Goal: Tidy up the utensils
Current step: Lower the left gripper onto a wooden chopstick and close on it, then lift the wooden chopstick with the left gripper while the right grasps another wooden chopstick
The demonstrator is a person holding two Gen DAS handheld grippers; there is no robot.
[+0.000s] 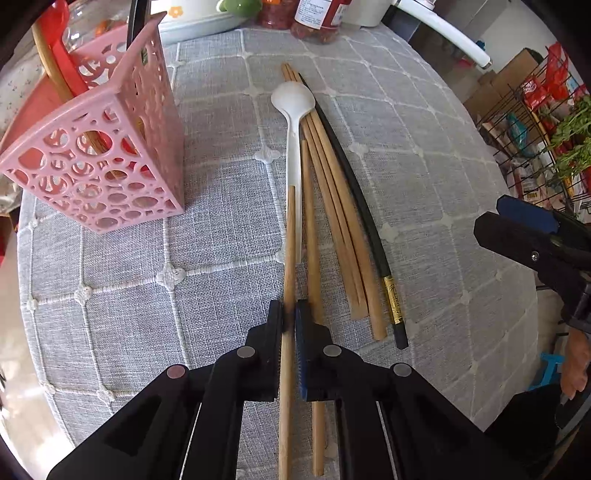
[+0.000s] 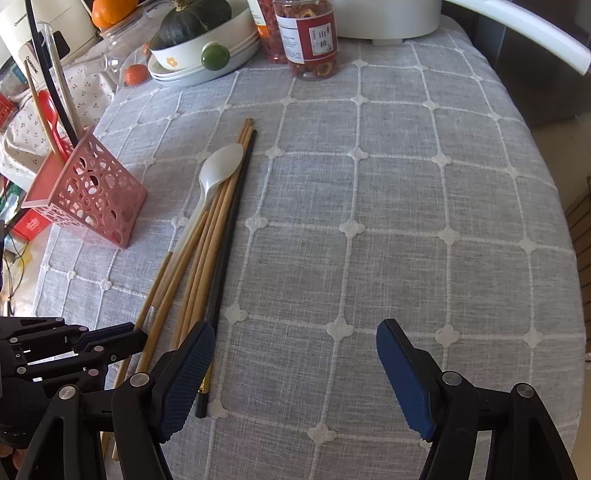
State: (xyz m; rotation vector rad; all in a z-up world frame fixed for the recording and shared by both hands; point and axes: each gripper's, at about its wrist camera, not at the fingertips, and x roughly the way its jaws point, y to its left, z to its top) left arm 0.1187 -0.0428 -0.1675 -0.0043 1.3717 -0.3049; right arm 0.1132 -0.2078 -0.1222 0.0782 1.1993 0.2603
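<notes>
Near the table's left edge stands my pink perforated utensil basket (image 1: 107,147), already holding a red utensil (image 1: 61,55), a wooden stick and a dark one upright inside it. The table (image 2: 388,206) wears a grey cloth stitched in white squares.

To the right of the basket, around the middle of the table, the loose utensils lie in one bundle running toward the far edge. A white plastic spoon (image 1: 293,122) is on the bundle's left side, its bowl resting over the far ends of several wooden chopsticks (image 1: 334,206). Along the bundle's right side lies a black chopstick (image 1: 364,221) with a gold band close to its near end.

My left tool (image 1: 289,317) is clamped on a single wooden chopstick (image 1: 290,236), pinched between the two fingers at the near end of the bundle; its far tip lies over the spoon's handle. Whether that chopstick is lifted or touching the cloth, I cannot tell.

My right tool (image 2: 295,369) is spread wide with nothing between its blue pads (image 2: 402,373), hovering near the table's near edge, its left finger just over the black chopstick's near end.

At the far edge sit a jar of dried red fruit slices (image 2: 312,40) and a white bowl holding a dark green squash (image 2: 192,20).
</notes>
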